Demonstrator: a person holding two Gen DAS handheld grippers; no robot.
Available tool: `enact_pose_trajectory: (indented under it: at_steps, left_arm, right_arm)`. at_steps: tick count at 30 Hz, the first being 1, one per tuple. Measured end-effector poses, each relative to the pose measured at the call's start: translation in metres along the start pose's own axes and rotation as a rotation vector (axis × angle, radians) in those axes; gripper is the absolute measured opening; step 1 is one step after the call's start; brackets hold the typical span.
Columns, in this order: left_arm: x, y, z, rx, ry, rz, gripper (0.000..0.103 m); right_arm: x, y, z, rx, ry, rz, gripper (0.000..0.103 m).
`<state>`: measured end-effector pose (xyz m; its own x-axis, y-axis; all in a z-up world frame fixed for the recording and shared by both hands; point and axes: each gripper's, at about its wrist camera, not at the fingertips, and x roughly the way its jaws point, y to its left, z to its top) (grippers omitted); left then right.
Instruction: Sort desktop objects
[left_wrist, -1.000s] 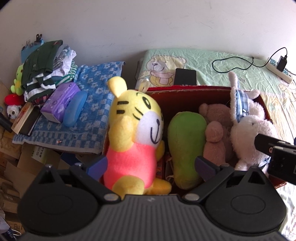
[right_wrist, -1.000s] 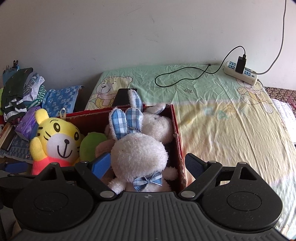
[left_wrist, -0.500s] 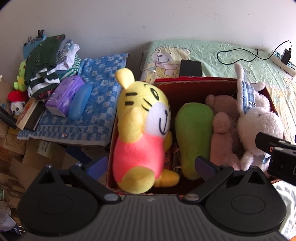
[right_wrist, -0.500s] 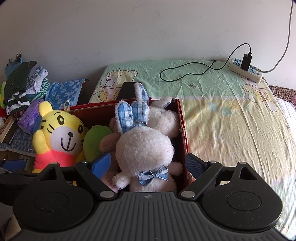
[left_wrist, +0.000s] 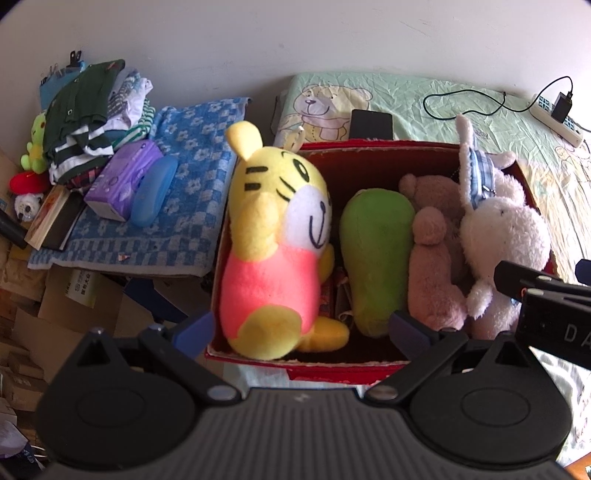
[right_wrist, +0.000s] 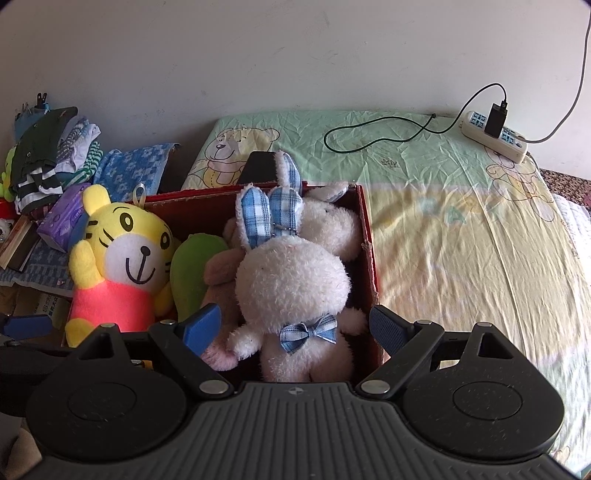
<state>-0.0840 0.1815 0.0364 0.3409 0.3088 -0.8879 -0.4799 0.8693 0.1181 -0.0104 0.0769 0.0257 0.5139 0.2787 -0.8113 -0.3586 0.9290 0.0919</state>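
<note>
I see the red box (left_wrist: 369, 147) on the bed (right_wrist: 461, 221), and it is full of plush toys. The yellow tiger (left_wrist: 277, 236) stands at its left end, the green plush (left_wrist: 373, 254) and the brown bear (left_wrist: 432, 266) beside it, and the white rabbit (right_wrist: 291, 288) at the right end. My left gripper (left_wrist: 299, 330) and right gripper (right_wrist: 295, 326) are both spread wide and hold nothing.
</note>
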Motion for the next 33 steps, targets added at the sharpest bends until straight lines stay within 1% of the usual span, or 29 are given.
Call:
enact_pose_trajectory:
  at_steps: [7,13,20,33]
  left_arm:
    - [0.003,-0.006,-0.002,0.017,0.006,0.014,0.101]
    - [0.006,-0.006,0.002,0.030,0.012,0.026,0.101]
    - [0.009,-0.002,0.007,0.023,0.017,0.021,0.101]
    - [0.018,0.009,0.010,0.010,0.018,0.049,0.101]
  right_arm:
    - [0.001,-0.004,-0.003,0.015,0.006,-0.034,0.090]
    - [0.004,-0.005,-0.005,0.032,0.012,-0.037,0.090]
    - [0.007,-0.004,-0.003,0.045,0.010,-0.043,0.090]
    - [0.013,0.006,0.002,0.030,0.023,-0.022,0.090]
